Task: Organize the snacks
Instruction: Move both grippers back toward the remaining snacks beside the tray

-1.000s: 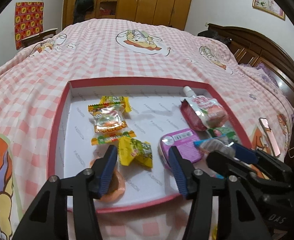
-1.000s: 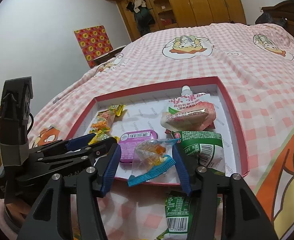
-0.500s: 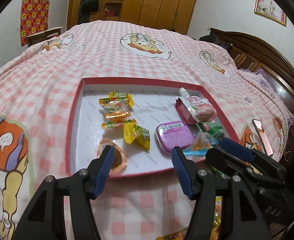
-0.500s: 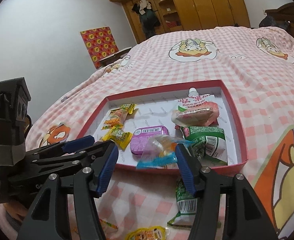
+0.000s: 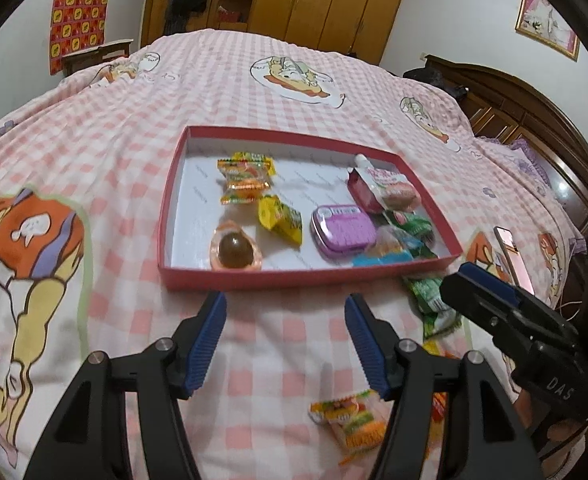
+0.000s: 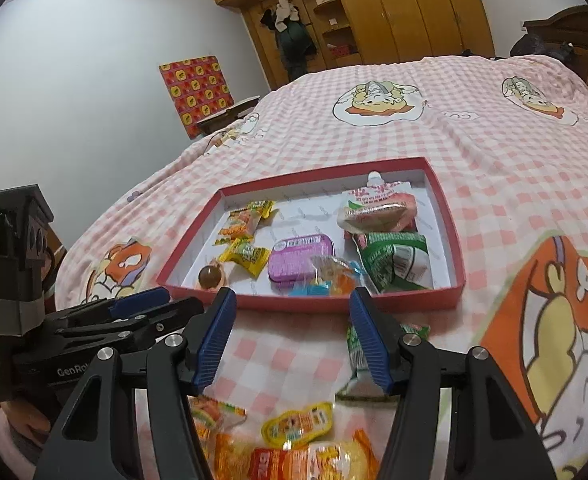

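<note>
Snack tray [image 5: 230, 280] just beyond left claw [image 5: 286, 340]

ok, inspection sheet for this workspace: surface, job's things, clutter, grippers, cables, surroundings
Surface: pink checked bedspread with cartoon prints.
Job's things: red-rimmed tray holds purple tin, pink pouch, green packet, yellow candies; loose snack packets lie on the bed outside it.
Clutter: phone on the bed.
Grippers: left gripper and right gripper open, empty, short of the tray's near rim; jaws have just been opening.
Cables: nothing seen.
Surroundings: wooden wardrobe, dark headboard.
</note>
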`<move>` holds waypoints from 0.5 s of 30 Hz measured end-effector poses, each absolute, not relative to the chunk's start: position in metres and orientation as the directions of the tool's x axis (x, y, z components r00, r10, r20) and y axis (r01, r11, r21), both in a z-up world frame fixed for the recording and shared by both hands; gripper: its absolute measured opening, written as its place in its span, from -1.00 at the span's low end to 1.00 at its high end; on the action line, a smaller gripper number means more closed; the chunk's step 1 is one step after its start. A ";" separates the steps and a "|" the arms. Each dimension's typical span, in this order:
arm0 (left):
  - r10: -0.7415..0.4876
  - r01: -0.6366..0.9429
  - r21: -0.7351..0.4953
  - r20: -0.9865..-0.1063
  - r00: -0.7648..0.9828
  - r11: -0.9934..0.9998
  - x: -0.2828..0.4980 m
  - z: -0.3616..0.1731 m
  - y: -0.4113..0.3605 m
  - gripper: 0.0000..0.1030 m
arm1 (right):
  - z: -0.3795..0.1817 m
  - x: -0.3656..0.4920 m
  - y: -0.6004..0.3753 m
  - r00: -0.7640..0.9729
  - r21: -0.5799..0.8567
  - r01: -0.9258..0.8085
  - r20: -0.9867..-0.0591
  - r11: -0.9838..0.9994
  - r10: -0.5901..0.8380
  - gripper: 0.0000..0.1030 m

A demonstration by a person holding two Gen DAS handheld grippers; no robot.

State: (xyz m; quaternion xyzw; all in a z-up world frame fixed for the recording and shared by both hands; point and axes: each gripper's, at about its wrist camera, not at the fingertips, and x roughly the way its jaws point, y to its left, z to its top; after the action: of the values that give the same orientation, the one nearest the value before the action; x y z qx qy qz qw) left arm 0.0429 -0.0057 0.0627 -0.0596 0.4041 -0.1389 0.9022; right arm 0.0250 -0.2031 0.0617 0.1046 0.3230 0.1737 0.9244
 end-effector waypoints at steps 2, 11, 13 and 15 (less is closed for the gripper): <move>-0.309 0.204 -0.233 -0.714 0.628 0.951 0.039 0.063 -0.005 0.26 | 0.062 0.019 -0.203 0.731 0.293 -0.251 -0.567 0.922 0.379 0.17; -0.341 0.225 -0.257 -0.733 0.589 0.940 0.018 0.060 -0.010 0.26 | 0.056 -0.006 -0.209 0.717 0.257 -0.238 -0.604 0.937 0.348 0.17; -0.346 0.230 -0.259 -0.738 0.580 0.938 0.014 0.058 -0.012 0.26 | 0.055 -0.010 -0.211 0.716 0.253 -0.232 -0.609 0.939 0.341 0.17; -0.343 0.232 -0.254 -0.743 0.575 0.939 0.010 0.057 -0.016 0.26 | 0.054 -0.013 -0.213 0.716 0.252 -0.227 -0.612 0.941 0.337 0.17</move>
State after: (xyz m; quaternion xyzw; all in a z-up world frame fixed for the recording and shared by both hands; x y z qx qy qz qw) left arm 0.0096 -0.0158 0.0572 -0.0645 0.4315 -0.1623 0.8850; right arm -0.0129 -0.2130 0.0537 0.0793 0.3447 0.1528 0.9228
